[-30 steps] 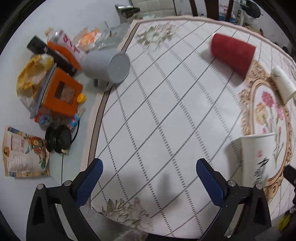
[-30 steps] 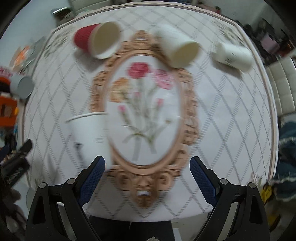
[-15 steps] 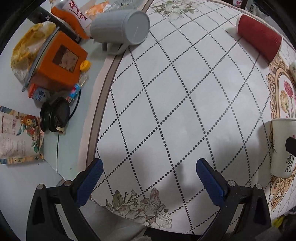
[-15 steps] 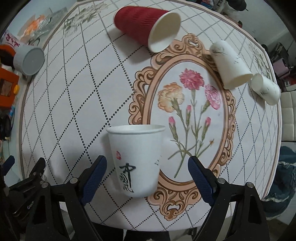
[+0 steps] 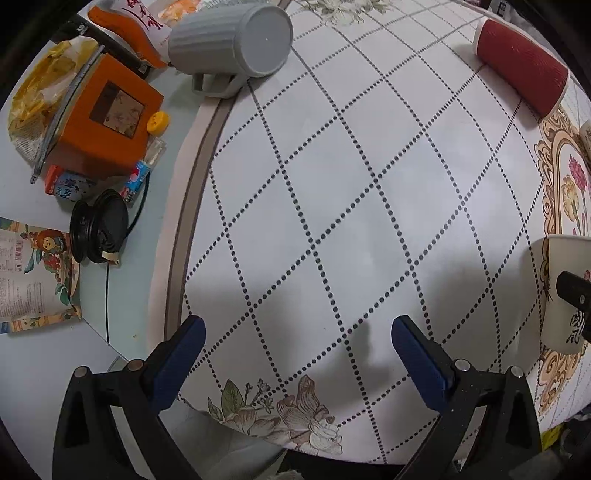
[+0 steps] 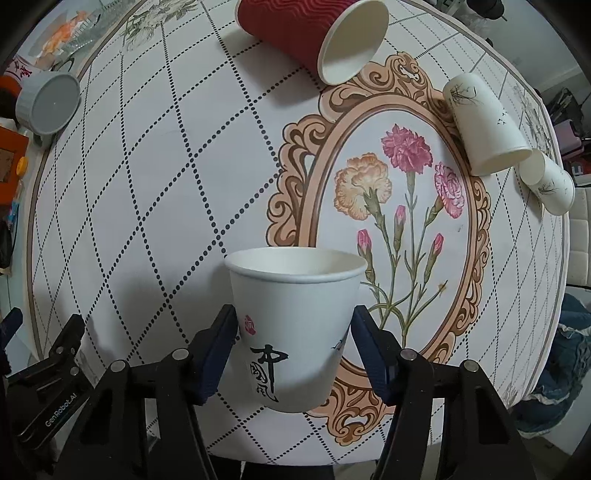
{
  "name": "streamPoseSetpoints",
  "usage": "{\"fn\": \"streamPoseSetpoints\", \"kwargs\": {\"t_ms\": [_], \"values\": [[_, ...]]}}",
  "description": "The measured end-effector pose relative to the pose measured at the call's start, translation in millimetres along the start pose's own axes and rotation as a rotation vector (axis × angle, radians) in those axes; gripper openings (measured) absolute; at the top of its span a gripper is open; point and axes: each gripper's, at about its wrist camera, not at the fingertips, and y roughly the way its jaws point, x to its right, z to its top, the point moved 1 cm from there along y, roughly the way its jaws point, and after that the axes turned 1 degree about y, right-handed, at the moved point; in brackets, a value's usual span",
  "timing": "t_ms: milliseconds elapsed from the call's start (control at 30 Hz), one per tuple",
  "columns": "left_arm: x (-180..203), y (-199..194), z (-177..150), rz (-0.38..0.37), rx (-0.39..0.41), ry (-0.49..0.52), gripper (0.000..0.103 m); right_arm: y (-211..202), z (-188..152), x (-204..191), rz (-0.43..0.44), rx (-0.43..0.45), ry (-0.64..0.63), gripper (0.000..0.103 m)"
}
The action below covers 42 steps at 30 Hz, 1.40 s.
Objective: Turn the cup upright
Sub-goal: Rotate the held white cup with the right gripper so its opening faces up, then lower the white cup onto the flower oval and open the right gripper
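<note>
A white paper cup with black brush lettering and a red seal mark [image 6: 293, 332] stands upright, mouth up, on the near edge of the round patterned tablecloth [image 6: 155, 206], just left of the printed carnation medallion. The right gripper [image 6: 293, 345] has its blue-padded jaws closed against the cup's two sides. Farther back, a red ribbed paper cup [image 6: 295, 26] lies on its side, and two more white paper cups [image 6: 484, 125] lie tipped at the far right. A grey ridged mug [image 5: 229, 40] lies on its side at the cloth's far left edge. The left gripper [image 5: 297, 334] hovers over bare cloth, jaws spread wide, holding nothing.
</note>
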Motion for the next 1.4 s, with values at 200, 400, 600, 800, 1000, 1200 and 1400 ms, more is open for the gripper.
{"fn": "streamPoseSetpoints", "kwargs": {"t_ms": [200,400,600,800,1000,1200,1400], "values": [[2,-2,4,-0.047,-0.051,0.008,0.103,-8,-1,5,0.046,0.032,0.057,0.064],[2,-2,16,-0.076,-0.065,0.007,0.103,-36,-1,24,0.18,0.258,0.159,0.064],[5,17,32,-0.03,-0.054,0.016,0.103,-46,9,32,0.161,0.577,0.227,0.064],[3,30,40,-0.002,-0.034,0.026,0.103,-24,14,17,0.059,0.74,0.215,0.064],[-7,26,40,-0.013,-0.016,0.027,0.103,-25,-4,9,0.013,0.769,0.147,0.064],[-11,8,23,-0.028,0.014,0.049,0.103,-24,-27,10,0.03,0.717,0.165,0.066],[-12,-14,7,-0.038,0.045,0.065,0.103,-31,-44,10,0.026,0.675,0.172,0.082]]}}
